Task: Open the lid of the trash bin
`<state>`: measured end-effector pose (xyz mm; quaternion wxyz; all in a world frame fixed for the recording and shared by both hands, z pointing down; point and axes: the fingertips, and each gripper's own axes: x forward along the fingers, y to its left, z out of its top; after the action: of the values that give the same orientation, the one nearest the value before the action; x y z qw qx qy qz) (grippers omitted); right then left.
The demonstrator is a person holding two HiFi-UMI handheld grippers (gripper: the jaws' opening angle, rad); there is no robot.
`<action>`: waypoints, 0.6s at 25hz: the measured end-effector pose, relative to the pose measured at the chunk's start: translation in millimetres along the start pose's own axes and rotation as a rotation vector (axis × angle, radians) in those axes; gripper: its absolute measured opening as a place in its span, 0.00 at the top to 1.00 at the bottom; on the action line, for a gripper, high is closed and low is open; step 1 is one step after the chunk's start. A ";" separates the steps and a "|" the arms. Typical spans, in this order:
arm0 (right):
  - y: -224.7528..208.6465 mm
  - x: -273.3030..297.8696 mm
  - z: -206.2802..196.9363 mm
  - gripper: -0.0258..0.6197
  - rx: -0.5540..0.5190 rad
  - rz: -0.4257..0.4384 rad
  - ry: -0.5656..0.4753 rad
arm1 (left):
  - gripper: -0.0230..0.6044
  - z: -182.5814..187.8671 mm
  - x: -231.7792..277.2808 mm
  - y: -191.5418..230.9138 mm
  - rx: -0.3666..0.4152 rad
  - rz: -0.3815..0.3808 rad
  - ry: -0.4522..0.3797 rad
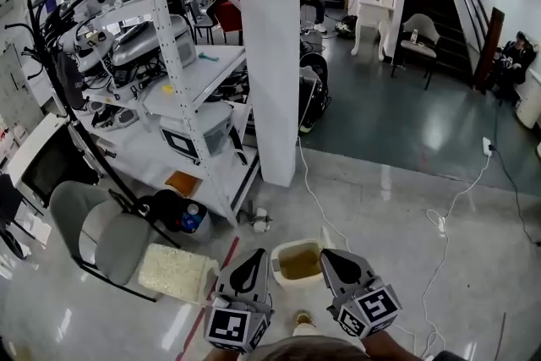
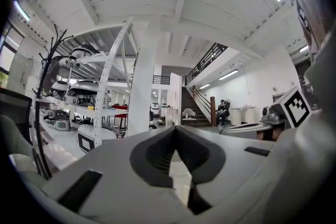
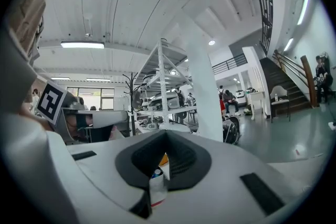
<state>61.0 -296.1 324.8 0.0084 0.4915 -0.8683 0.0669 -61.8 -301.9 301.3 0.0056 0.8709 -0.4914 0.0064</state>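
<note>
The trash bin (image 1: 297, 260) is a small cream-white bin on the floor just ahead of me, its top showing brownish. I cannot tell whether that surface is a lid or the inside. My left gripper (image 1: 254, 254) hangs above the bin's left edge and my right gripper (image 1: 326, 254) above its right edge. Both are shut, with nothing held. In the left gripper view the dark pads (image 2: 157, 152) meet at the tip, and the left gripper (image 2: 176, 128) looks out across the room. The right gripper (image 3: 165, 134) does the same. Neither gripper view shows the bin.
A white pillar (image 1: 269, 55) stands ahead, with a loaded metal shelf rack (image 1: 182, 80) to its left. A grey chair (image 1: 106, 232) and a white foam block (image 1: 176, 270) sit at left. A white cable (image 1: 439, 224) trails over the floor at right. A person (image 1: 516, 55) sits far right.
</note>
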 end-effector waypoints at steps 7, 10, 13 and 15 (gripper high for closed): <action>-7.4 0.2 2.1 0.91 0.008 -0.018 -0.009 | 0.98 -2.6 -2.6 -2.2 -0.009 -0.010 0.019; -8.5 1.0 3.1 0.91 0.005 -0.020 -0.005 | 0.98 -7.0 -3.6 -2.2 -0.010 -0.016 0.044; -8.1 1.3 3.4 0.91 -0.001 -0.019 -0.001 | 0.98 -10.3 -3.1 -2.4 -0.003 -0.028 0.051; -7.6 2.3 2.2 0.91 -0.004 -0.016 0.002 | 0.98 -12.1 -3.3 -2.2 -0.010 -0.029 0.069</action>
<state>66.3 -302.2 323.6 0.0110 0.4983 -0.8645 0.0655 -61.6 -297.7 313.4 0.0272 0.8771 -0.4783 0.0340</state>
